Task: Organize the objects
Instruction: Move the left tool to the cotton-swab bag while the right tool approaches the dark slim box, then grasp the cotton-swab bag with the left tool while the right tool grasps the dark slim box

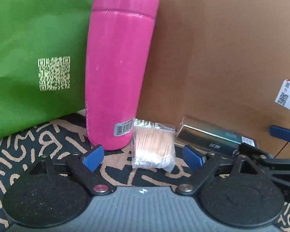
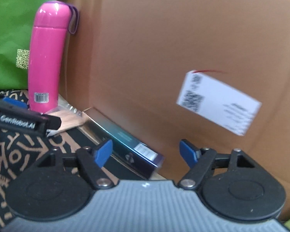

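Observation:
A tall pink bottle [image 1: 118, 67] stands upright on the patterned cloth [image 1: 25, 154], against a green bag [image 1: 29, 48]. A clear packet of cotton swabs [image 1: 153, 146] lies just right of the bottle's base. My left gripper [image 1: 145, 158] is open, its blue pads either side of the packet and a little short of it. A dark shiny box [image 1: 216, 137] lies along the cardboard wall. My right gripper [image 2: 147, 152] is open and empty, with the same box [image 2: 125, 145] between and beyond its pads. The pink bottle also shows in the right wrist view [image 2: 46, 58].
A brown cardboard wall [image 2: 164, 38] closes the back and right, with a white shipping label [image 2: 220, 100] on it. The right gripper shows at the right edge of the left wrist view [image 1: 280, 154]; the left one shows at the left of the right wrist view [image 2: 19, 119].

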### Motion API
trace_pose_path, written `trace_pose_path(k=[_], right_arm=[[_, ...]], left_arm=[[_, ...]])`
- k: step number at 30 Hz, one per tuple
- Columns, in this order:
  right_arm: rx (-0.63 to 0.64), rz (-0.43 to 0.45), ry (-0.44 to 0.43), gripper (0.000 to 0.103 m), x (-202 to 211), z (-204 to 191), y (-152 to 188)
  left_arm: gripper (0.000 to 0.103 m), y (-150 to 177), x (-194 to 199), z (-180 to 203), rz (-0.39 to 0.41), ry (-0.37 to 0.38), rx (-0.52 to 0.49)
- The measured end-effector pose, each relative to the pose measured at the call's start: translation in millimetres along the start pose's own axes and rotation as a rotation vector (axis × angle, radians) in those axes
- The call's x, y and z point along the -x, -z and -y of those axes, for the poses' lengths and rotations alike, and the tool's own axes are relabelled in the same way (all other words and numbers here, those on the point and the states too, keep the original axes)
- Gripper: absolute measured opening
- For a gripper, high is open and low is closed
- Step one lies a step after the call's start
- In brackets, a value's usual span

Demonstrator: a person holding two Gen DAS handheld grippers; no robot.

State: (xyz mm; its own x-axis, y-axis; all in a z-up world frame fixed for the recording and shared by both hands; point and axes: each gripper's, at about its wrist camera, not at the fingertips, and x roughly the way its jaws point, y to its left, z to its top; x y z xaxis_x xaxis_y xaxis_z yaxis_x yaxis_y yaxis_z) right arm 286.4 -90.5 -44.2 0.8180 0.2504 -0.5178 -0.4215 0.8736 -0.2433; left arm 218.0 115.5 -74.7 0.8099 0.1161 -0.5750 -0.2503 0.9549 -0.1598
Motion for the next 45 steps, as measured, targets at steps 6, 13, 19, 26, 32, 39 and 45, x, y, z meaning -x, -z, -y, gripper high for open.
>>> trace_pose_path(k=[6, 13, 19, 26, 32, 39, 45], right_arm=[[0.053, -0.036, -0.025, 0.071, -18.9, -16.2, 3.7], [0.082, -0.101, -0.281, 0.038, 0.7, -30.8, 9.0], [-0.038, -0.093, -0.056, 0.044, -12.7, 1.3, 12.1], [-0.075, -0.092, -0.064, 0.049, -7.7, 13.5, 18.8], [-0.171, -0.107, 0.099, 0.057, -13.2, 32.2, 20.4], [-0.196, -0.075, -0.141, 0.071, -24.7, 36.4, 20.4], [-0.138, 0.003, -0.416, 0.062, 15.5, 41.9, 30.5]], left_arm=[[0.084, 3.3, -8.1, -8.9, -0.016, 0.024, 0.023], [0.060, 6.3, -2.5, -8.9, -0.009, -0.001, -0.008], [0.039, 7.5, 1.0, -7.3, -0.014, 0.050, 0.007], [0.039, 8.4, -3.8, -14.2, -0.002, 0.109, 0.046], [0.030, 7.2, -7.2, -11.0, -0.010, 0.151, 0.044], [0.028, 8.9, -8.5, -7.0, -0.014, 0.186, 0.023], [0.022, 6.7, -5.1, -12.8, -0.043, 0.182, 0.042]])
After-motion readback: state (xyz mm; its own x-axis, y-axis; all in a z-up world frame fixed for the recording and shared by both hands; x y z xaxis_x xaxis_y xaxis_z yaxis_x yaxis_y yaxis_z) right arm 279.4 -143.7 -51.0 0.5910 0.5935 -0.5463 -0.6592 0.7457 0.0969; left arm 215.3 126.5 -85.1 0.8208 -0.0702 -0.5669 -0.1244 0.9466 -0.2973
